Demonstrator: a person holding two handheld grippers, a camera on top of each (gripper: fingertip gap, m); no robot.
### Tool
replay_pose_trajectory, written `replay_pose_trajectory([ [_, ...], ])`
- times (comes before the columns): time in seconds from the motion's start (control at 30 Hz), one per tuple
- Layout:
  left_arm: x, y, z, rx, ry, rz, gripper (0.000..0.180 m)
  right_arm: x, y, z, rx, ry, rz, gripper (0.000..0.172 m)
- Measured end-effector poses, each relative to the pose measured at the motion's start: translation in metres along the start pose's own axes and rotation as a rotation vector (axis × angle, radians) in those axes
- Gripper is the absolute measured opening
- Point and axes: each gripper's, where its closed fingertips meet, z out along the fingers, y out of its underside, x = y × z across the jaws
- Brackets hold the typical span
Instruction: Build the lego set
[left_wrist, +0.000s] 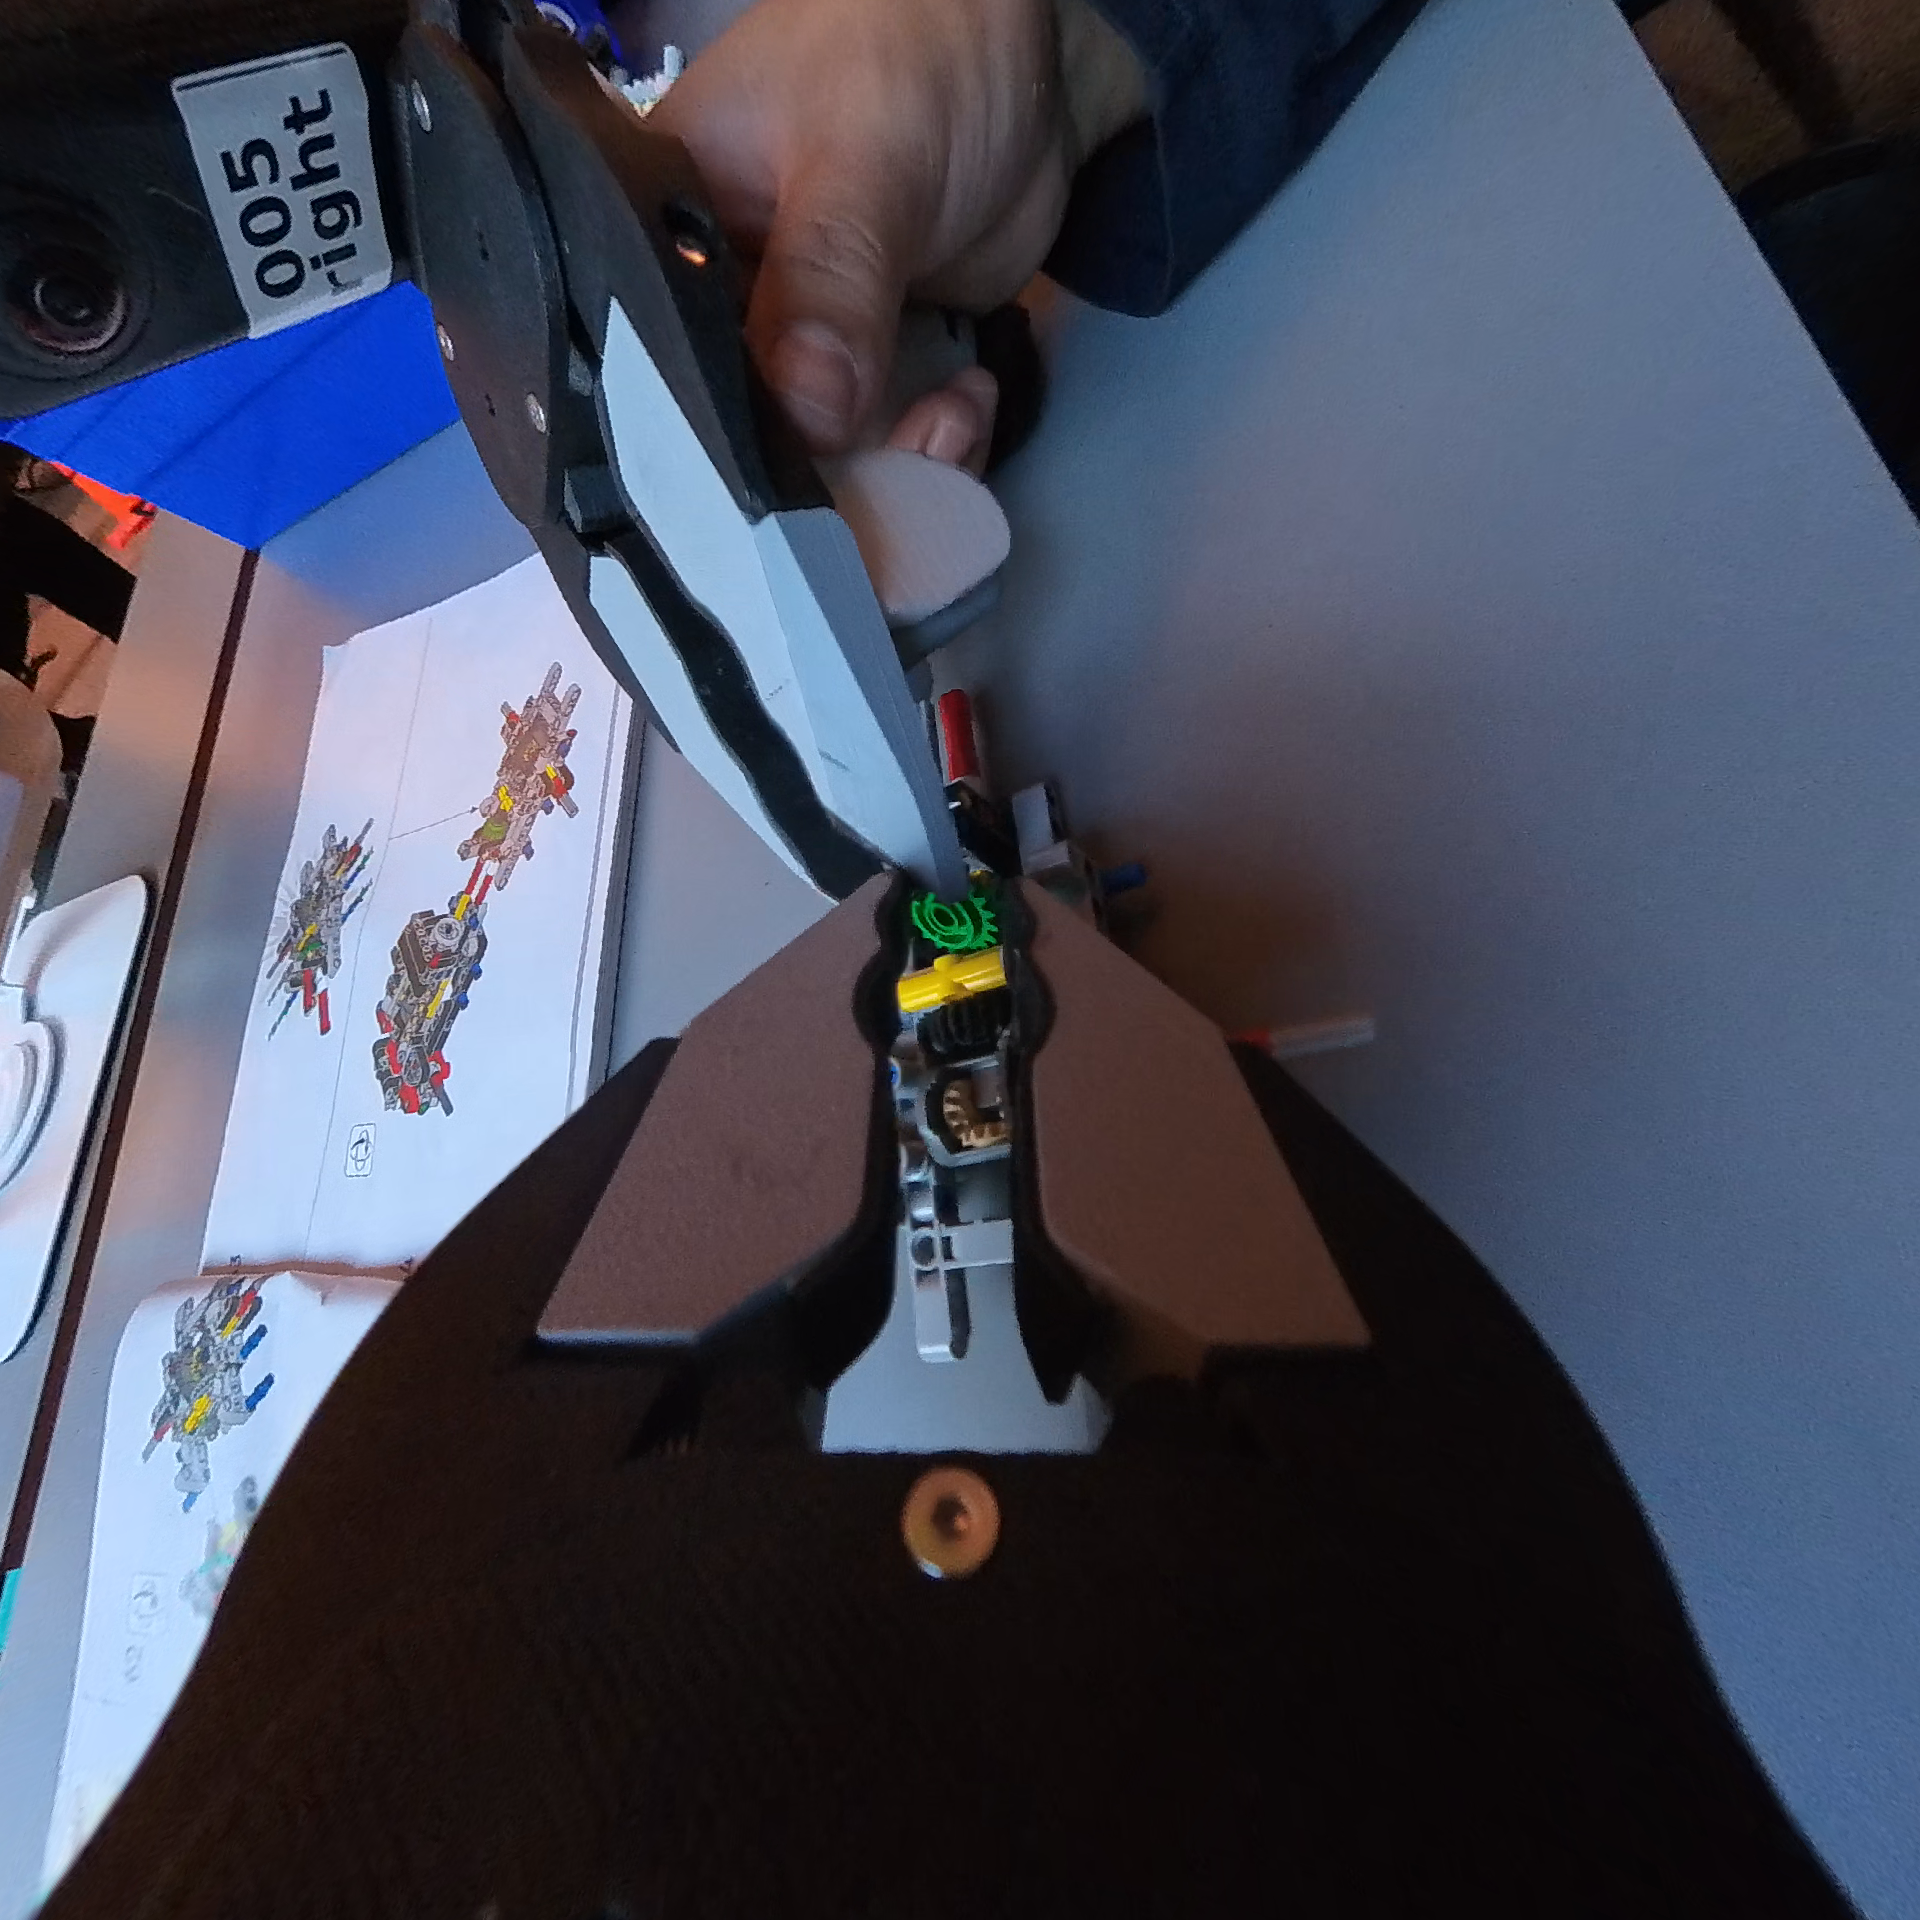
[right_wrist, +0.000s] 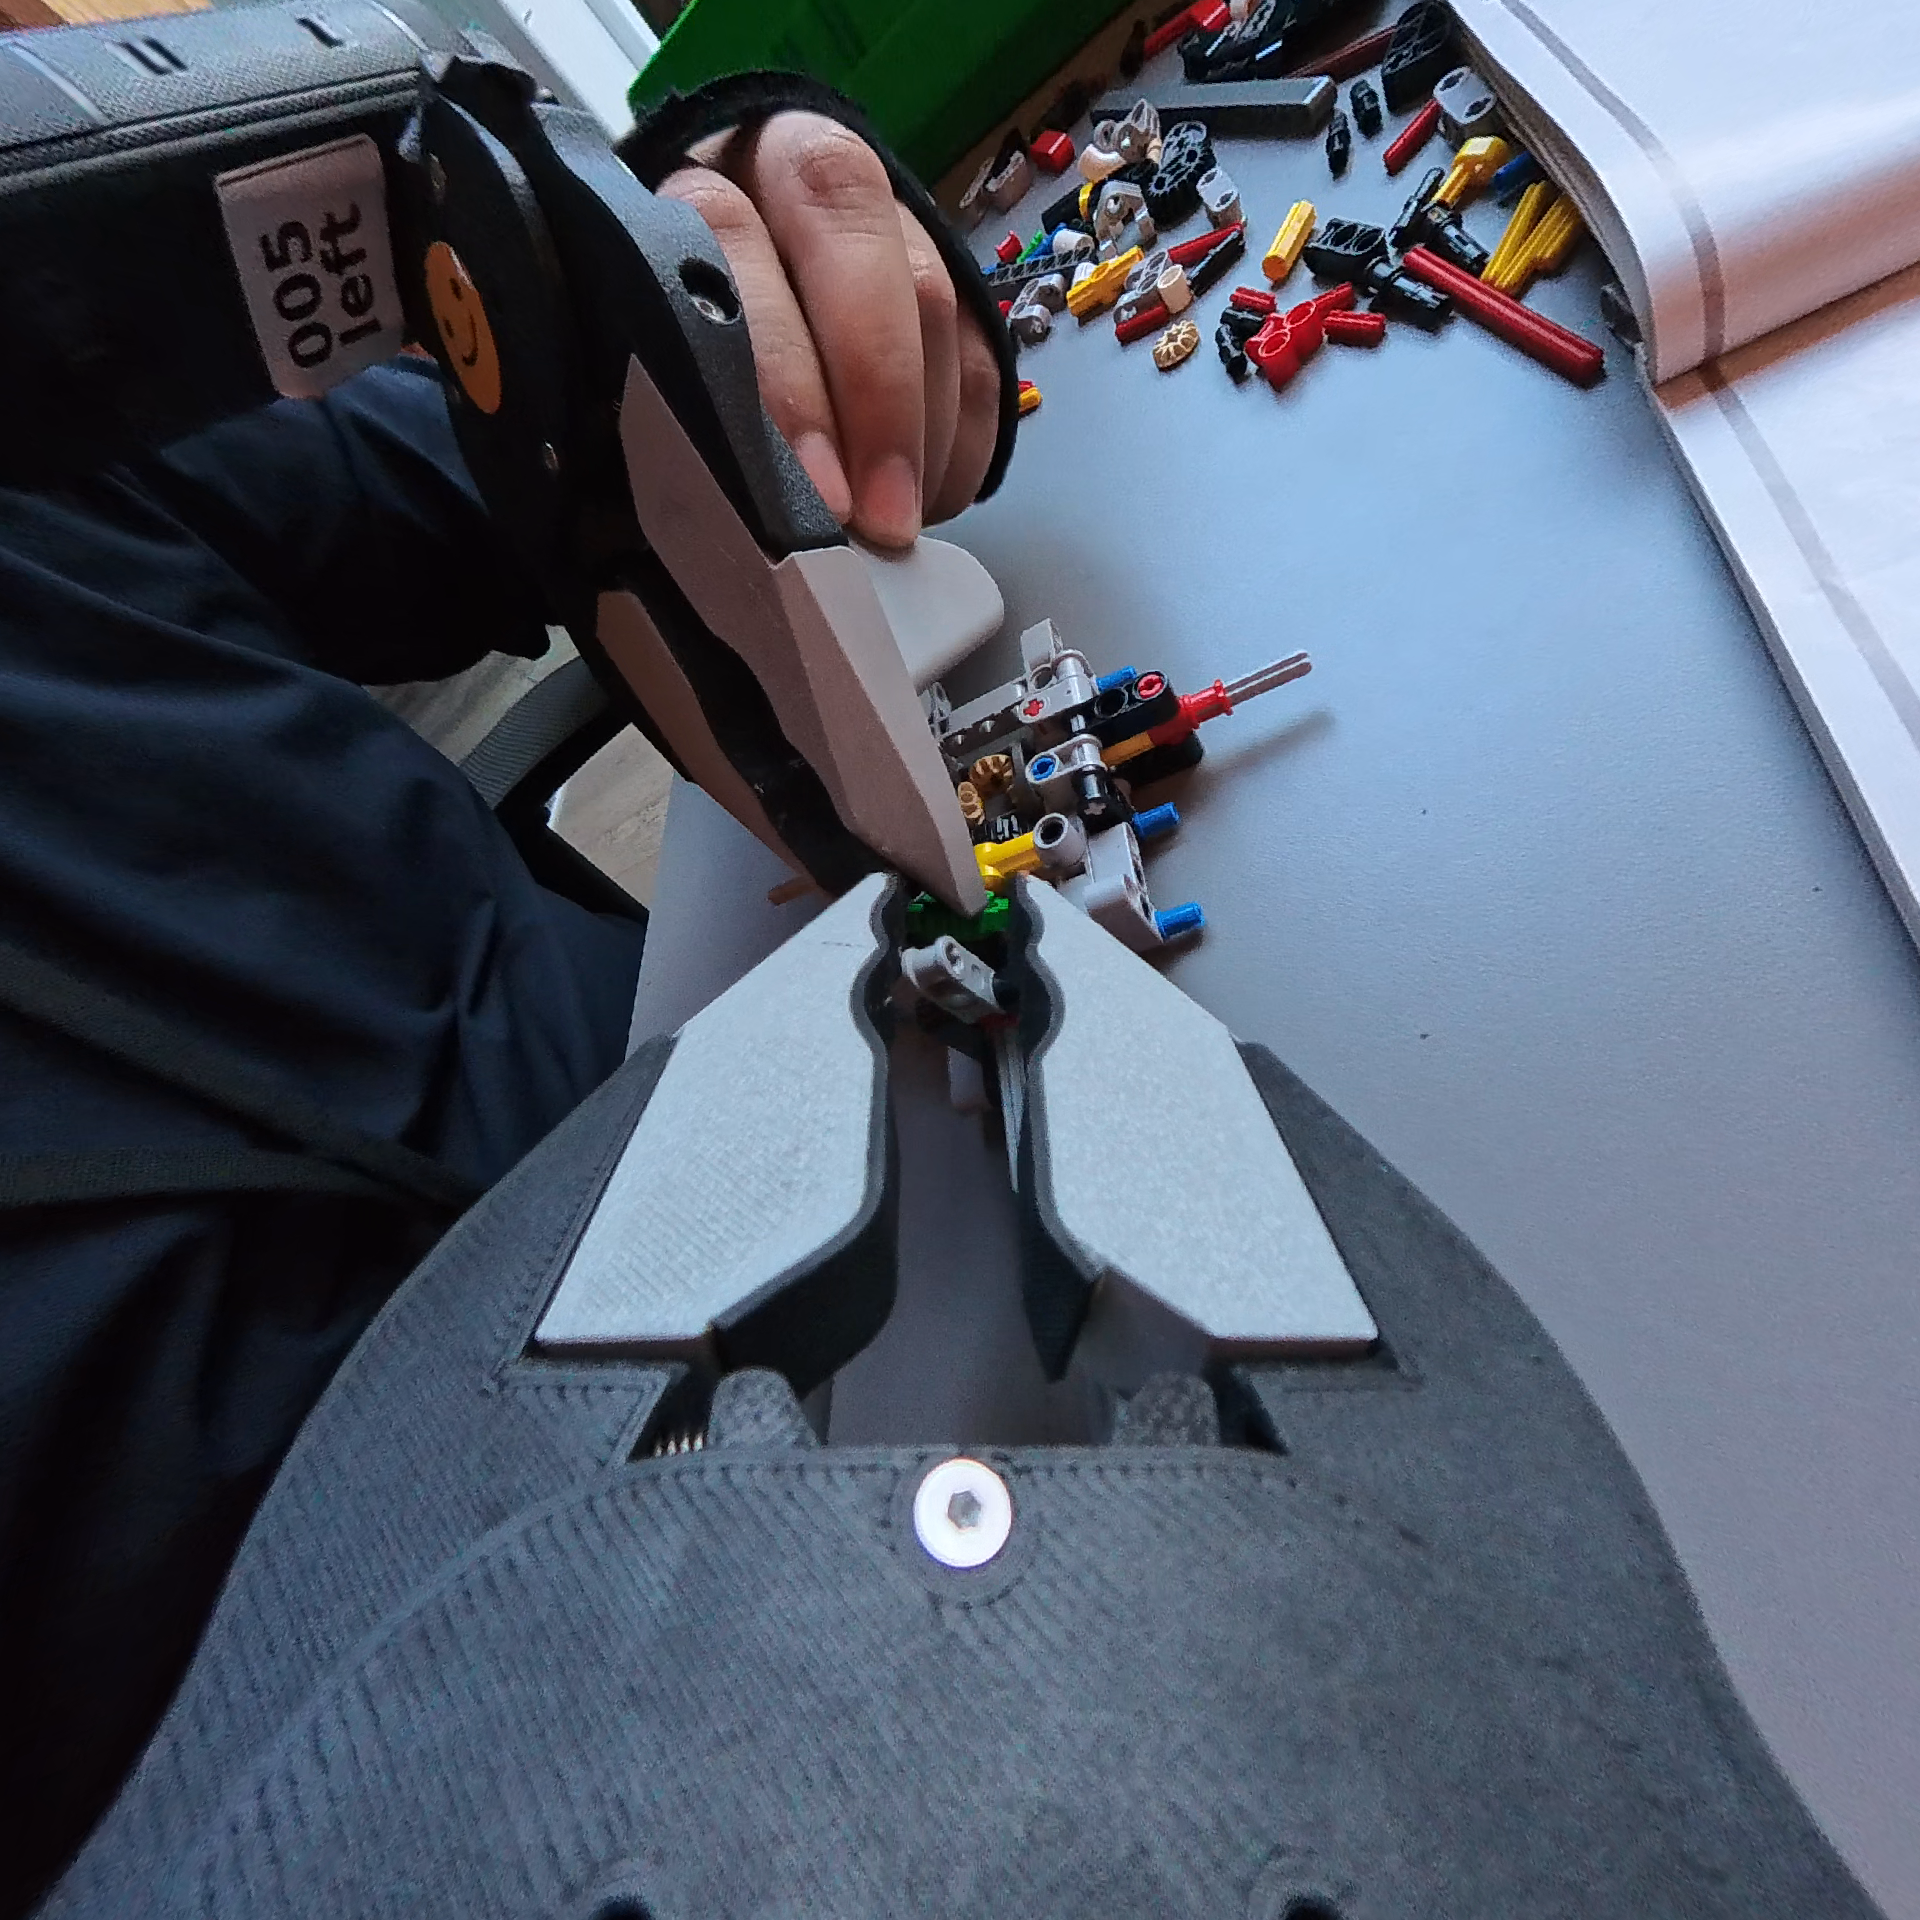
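Fingers of both your left gripper (left_wrist: 951, 904) and right gripper (right_wrist: 951, 914) clamped one brick assembly (right_wrist: 1081, 769) above the worktop (right_wrist: 1455, 1039), meeting at its green gear (left_wrist: 948, 920).

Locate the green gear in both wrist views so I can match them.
Left wrist view: green gear at centre, between this hand-held gripper's fingertips, above a yellow piece.
Right wrist view: green gear at centre, at the fingertips, partly hidden by the other gripper's finger.
Shared landmark: grey axle with red bush on the table.
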Motion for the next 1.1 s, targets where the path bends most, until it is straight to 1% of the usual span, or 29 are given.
replay_pose_trajectory([
  [0.13, -0.0013, 0.0010, 0.0008, 0.016, 0.011, -0.039, 0.012, 0.0007, -0.0015, -0.0004, 0.009, -0.001, 0.001, 0.019],
  [0.2, -0.0016, 0.0009, 0.0010, 0.025, 0.017, -0.053, 0.012, 0.0009, -0.0017, -0.0005, 0.012, -0.003, 0.005, 0.019],
  [0.23, -0.0018, 0.0010, 0.0011, 0.027, 0.016, -0.056, 0.012, 0.0004, -0.0021, -0.0009, 0.015, -0.006, 0.004, 0.016],
  [0.3, -0.0024, 0.0012, 0.0017, 0.026, 0.008, -0.050, 0.012, 0.0008, -0.0026, -0.0016, 0.020, -0.002, 0.003, 0.013],
  [0.57, -0.0026, 0.0014, 0.0019, 0.022, -0.005, -0.027, 0.012, 0.0007, -0.0027, -0.0016, 0.020, 0.000, -0.002, 0.013],
  [1.1, -0.0057, 0.0037, 0.0014, 0.025, -0.017, -0.032, 0.012, 0.0000, -0.0058, -0.0044, 0.043, -0.025, 0.020, 0.019],
])
